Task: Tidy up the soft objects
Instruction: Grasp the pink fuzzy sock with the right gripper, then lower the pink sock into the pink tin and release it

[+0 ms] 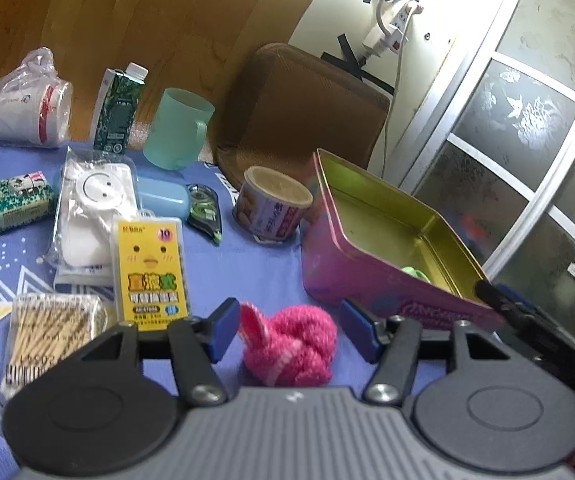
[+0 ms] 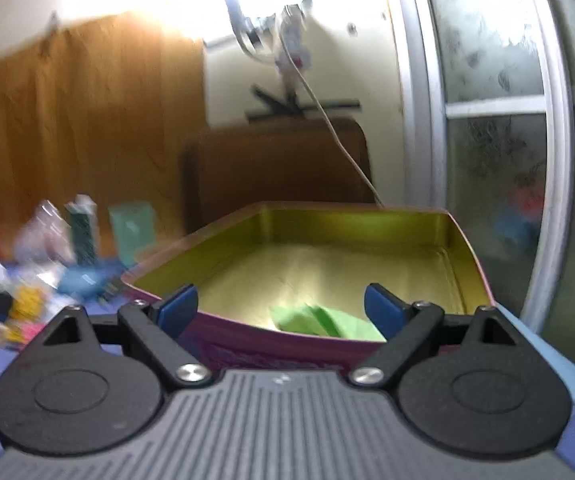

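**Pink knot: grasp to be centred**

Left gripper (image 1: 287,330) stands open around the pink knotted cloth (image 1: 289,348) on the blue tablecloth (image 1: 247,264); pads should close squarely on its bulk. Right gripper (image 2: 281,308) stands wide, empty, above the pink tin (image 2: 247,344) holding a green cloth (image 2: 323,322).

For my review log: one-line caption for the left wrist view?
Open left gripper around a pink knotted toy beside the pink tin.

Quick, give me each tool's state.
Left tool: open, straddling the pink knotted towel, not gripping.
Right tool: open, empty, at the pink tin.
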Demonstrator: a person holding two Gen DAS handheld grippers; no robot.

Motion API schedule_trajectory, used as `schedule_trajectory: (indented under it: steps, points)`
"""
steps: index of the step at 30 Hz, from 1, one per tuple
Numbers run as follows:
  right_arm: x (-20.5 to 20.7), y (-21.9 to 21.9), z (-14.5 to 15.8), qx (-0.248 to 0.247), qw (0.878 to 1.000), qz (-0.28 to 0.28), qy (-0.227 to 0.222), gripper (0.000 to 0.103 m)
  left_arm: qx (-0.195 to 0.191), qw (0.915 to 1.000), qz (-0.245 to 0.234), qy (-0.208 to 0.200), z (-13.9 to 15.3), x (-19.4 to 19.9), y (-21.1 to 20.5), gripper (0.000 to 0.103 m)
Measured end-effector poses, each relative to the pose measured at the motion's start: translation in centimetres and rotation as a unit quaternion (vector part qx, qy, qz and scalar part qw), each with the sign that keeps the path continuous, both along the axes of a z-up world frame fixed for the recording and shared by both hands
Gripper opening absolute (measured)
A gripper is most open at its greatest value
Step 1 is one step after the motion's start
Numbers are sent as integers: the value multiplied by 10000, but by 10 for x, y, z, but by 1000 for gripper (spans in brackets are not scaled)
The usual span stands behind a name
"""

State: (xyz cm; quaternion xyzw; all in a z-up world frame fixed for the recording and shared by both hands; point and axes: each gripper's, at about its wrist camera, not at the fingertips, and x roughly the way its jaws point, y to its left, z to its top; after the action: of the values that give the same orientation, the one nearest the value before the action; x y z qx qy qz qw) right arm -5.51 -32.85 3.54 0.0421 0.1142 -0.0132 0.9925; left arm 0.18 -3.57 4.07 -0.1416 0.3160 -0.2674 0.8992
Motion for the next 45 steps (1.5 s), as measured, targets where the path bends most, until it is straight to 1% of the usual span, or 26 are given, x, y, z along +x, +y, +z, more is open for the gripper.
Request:
schedule_trajectory:
  steps: [1, 3, 4, 6, 8, 9, 12, 13, 15, 16, 17, 18, 19, 21, 23, 24, 28, 30, 32, 34, 35, 37, 38, 39, 42, 45]
  points:
    - [-4, 3, 0, 52, 9997, 239, -96, 92, -8, 10000, -11, 20, -2, 0, 1, 57]
    - [-6, 17, -1, -14, 9968, 789, -82, 92, -35, 9999, -2, 128, -5, 2, 1, 57]
    - [-3, 25, -3, -66, 9946, 1036, 24, 92, -52, 9998, -11, 206, -7, 4, 1, 57]
    - [8, 43, -11, -148, 9858, 1611, 450, 92, -66, 9995, -42, 294, -10, 5, 1, 59]
    - [19, 62, -20, -331, 9765, 1986, 762, 92, -37, 9994, -41, 349, -11, 6, -1, 73]
    - [24, 73, -24, -465, 9716, 2153, 865, 92, -21, 9994, -40, 352, -11, 6, -3, 75]
    - [41, 100, -31, -728, 9611, 2436, 1081, 92, 75, 9991, -123, 390, -15, 7, -9, 75]
    - [42, 108, -34, -782, 9589, 2499, 1092, 92, 99, 9990, -129, 418, -16, 8, -11, 74]
    - [52, 121, -36, -880, 9543, 2616, 1147, 92, 110, 9985, -163, 508, -22, 10, -13, 67]
    - [55, 127, -39, -930, 9520, 2664, 1185, 92, 91, 9982, -199, 564, -25, 12, -14, 57]
    - [55, 131, -42, -967, 9497, 2715, 1222, 88, 96, 9979, -202, 607, -27, 12, -16, 55]
    - [59, 135, -45, -1006, 9470, 2764, 1290, 68, 118, 9981, -169, 583, -28, 12, -17, 54]
    - [61, 139, -49, -1041, 9462, 2747, 1359, 57, 153, 9982, -164, 555, -27, 11, -18, 53]
    - [57, 138, -49, -998, 9501, 2680, 1249, 55, 150, 9986, -211, 466, -21, 9, -20, 53]
    - [47, 136, -43, -1067, 9572, 2523, 939, 55, 99, 9990, -378, 215, -8, 5, -27, 53]
    - [40, 133, -39, -1155, 9617, 2384, 708, 55, 90, 9989, -446, 102, -2, 5, -31, 53]
    - [29, 115, -24, -1227, 9764, 1775, 88, 55, 208, 9960, -764, -409, 25, 8, -67, 54]
    - [32, 102, -17, -1203, 9823, 1431, -74, 56, 283, 9938, -916, -565, 34, 16, -90, 53]
    - [38, 88, -11, -1175, 9868, 1110, -83, 56, 386, 9922, -976, -678, 38, 24, -111, 55]
    - [47, 75, -8, -1065, 9907, 845, -39, 56, 473, 9918, -970, -678, 37, 34, -129, 57]
    - [52, 68, -8, -1024, 9924, 686, 6, 57, 518, 9923, -922, -643, 35, 39, -135, 60]
    - [63, 58, -10, -1020, 9941, 337, 155, 64, 565, 9938, -778, -558, 31, 43, -139, 60]
    - [68, 55, -12, -1035, 9941, 234, 216, 75, 509, 9946, -752, -509, 28, 43, -136, 60]
    - [66, 52, -15, -1004, 9947, 114, 184, 81, 432, 9950, -758, -481, 26, 41, -131, 60]
    - [55, 44, -20, -784, 9969, 74, 35, 82, 382, 9952, -696, -571, 24, 33, -111, 60]
    - [40, 43, -22, -544, 9983, 103, -174, 81, 370, 9952, -630, -644, 22, 18, -81, 60]
